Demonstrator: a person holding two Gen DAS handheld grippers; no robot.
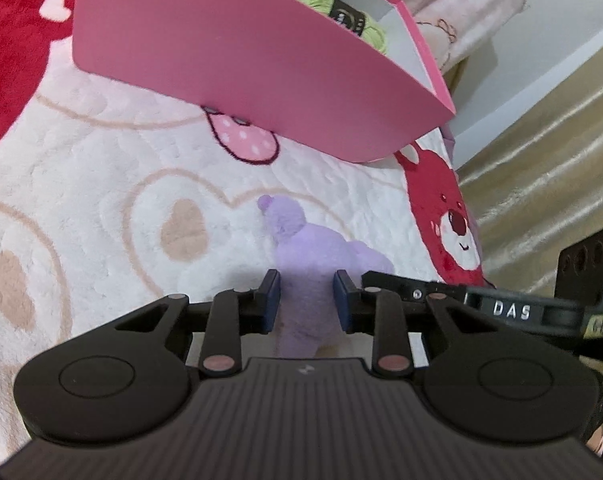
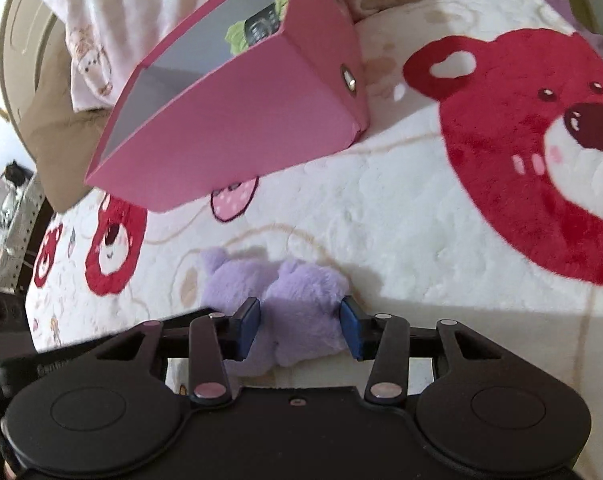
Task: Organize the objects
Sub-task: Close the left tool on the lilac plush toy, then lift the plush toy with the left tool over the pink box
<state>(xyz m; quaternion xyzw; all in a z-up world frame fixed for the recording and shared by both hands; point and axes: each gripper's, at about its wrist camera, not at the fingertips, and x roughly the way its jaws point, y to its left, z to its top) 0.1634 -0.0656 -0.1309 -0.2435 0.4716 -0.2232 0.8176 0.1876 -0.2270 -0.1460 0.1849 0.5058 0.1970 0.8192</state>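
A purple plush toy (image 1: 301, 256) lies on the white bear-print blanket (image 1: 101, 200). My left gripper (image 1: 306, 300) has its blue pads on both sides of the toy's lower part and grips it. My right gripper (image 2: 299, 326) holds the same plush toy (image 2: 297, 300) at its other end, pads pressed into the fur. A pink box (image 1: 229, 48) stands open just beyond the toy, with a green yarn skein (image 1: 337, 12) inside. The box (image 2: 241, 120) and the skein (image 2: 257, 28) also show in the right wrist view.
The blanket (image 2: 401, 220) carries large red bear faces (image 2: 541, 152). A pale folded blanket (image 2: 101, 20) lies behind the box. The bed's edge and a beige curtain (image 1: 549, 160) are on the right of the left wrist view. The right gripper's body (image 1: 501, 308) reaches in beside my left one.
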